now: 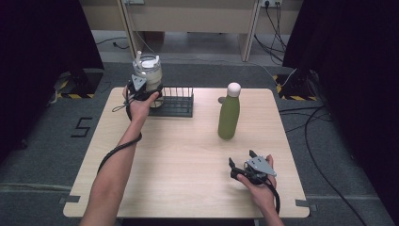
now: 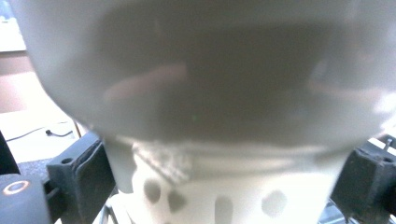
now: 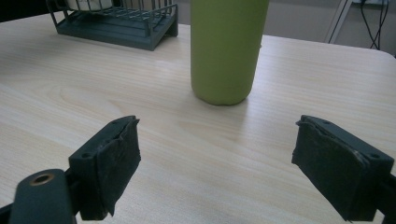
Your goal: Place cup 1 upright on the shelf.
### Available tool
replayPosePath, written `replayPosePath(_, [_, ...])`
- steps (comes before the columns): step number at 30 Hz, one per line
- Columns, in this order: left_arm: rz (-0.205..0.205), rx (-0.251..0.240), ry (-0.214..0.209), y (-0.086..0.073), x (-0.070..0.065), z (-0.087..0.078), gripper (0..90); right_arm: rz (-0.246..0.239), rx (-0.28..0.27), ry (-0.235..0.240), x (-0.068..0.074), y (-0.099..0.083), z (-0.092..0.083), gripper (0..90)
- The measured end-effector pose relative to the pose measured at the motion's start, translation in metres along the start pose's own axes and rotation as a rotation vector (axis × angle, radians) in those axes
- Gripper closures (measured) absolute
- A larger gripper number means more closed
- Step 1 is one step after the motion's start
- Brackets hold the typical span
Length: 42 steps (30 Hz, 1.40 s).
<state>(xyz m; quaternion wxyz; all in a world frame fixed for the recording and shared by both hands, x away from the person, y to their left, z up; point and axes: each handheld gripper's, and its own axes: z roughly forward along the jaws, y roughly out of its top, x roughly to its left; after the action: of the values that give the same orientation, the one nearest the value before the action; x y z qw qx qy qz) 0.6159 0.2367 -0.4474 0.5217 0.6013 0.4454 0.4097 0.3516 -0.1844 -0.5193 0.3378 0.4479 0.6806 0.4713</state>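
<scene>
The left gripper (image 1: 149, 92) is closed on the jar (image 1: 147, 71), a pale, cloudy jar with a white lid. In the high view the jar is held upright at the left end of the rack (image 1: 173, 102), which stands at the far left part of the table (image 1: 179, 155). I cannot tell whether the jar's bottom touches the rack or hangs a little above it. In the left gripper view the jar (image 2: 205, 102) is very close and blurred, and one black jaw presses against each side of its lower part (the wall there is white with some dark spots).

The right gripper (image 1: 241, 165) rests low at the near right part of the table, in the person's right hand (image 1: 261, 183). Its jaws stand wide apart and hold nothing. In the right gripper view they point toward the green bottle (image 3: 227, 49), with bare table between. The bottle (image 1: 229, 114) stands upright right of the middle of the table, with a white cap, well apart from the rack and from the jar.
</scene>
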Motion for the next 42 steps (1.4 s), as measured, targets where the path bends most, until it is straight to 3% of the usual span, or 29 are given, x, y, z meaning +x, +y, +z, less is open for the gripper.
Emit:
replayPosePath(6, [-0.001,-0.001,-0.002,0.004,0.001,-0.002,3.5,-0.008,0.001,0.0,0.0,0.0,0.0,14.2])
replayPosePath(11, [-0.018,0.008,0.001,-0.002,0.0,-0.005,0.0,-0.008,0.001,0.0,0.001,0.0,0.0,14.2])
replayPosePath(25, [-0.011,-0.012,0.003,-0.001,0.0,-0.014,1.3,-0.009,0.003,0.0,0.001,0.0,0.0,14.2])
replayPosePath(42, [0.053,0.0,-0.001,0.0,0.003,-0.055,0.7,-0.009,0.003,0.0,0.001,0.0,0.0,14.2])
